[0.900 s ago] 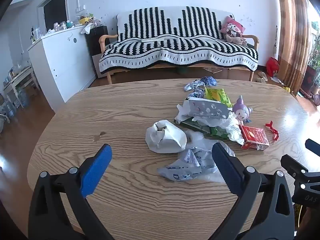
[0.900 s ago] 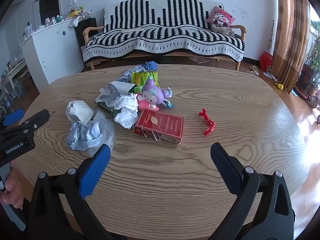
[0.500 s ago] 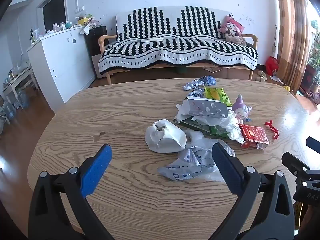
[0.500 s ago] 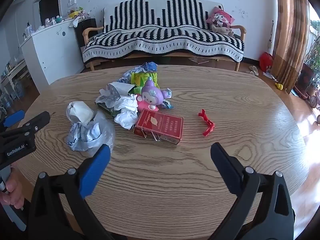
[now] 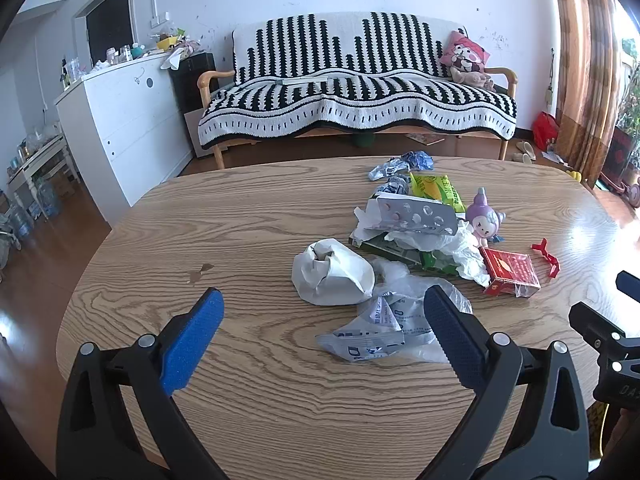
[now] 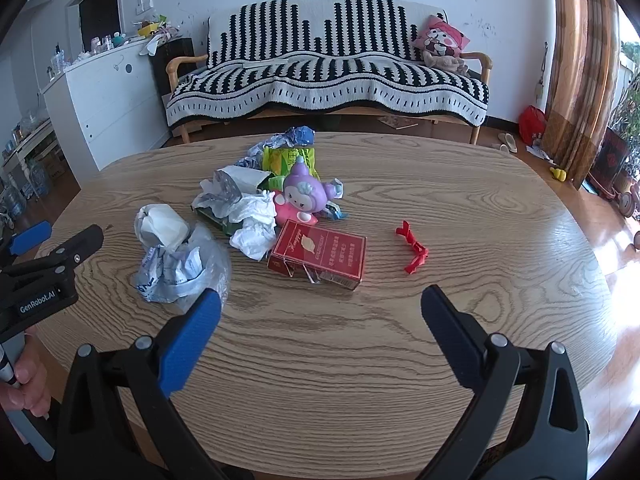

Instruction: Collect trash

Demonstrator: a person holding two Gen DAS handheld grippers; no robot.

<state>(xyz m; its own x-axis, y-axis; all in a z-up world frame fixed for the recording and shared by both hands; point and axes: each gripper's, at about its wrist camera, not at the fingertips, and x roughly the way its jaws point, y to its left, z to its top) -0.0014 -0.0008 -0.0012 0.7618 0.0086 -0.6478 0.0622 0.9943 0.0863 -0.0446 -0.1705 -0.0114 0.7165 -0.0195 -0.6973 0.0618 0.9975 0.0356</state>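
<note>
A heap of trash lies on the oval wooden table (image 5: 248, 216). It holds a crumpled white paper ball (image 5: 332, 272) (image 6: 162, 226), a clear plastic wrapper (image 5: 396, 324) (image 6: 180, 268), a silver blister pack (image 5: 416, 216), white tissue (image 6: 256, 220), a green packet (image 5: 438, 192) (image 6: 288, 158) and a red cigarette box (image 5: 510, 270) (image 6: 318, 254). My left gripper (image 5: 324, 336) is open and empty, just short of the wrapper. My right gripper (image 6: 320, 328) is open and empty, in front of the red box.
A purple toy figure (image 6: 306, 198) sits in the heap. A small red plastic piece (image 6: 414, 246) lies to the right. Behind the table stand a striped sofa (image 5: 356, 96) and a white cabinet (image 5: 120, 120). A small stain (image 5: 200, 272) marks the table's left part.
Both grippers have crept slightly toward the heap. Both stay open and empty; nothing on the table has moved.
</note>
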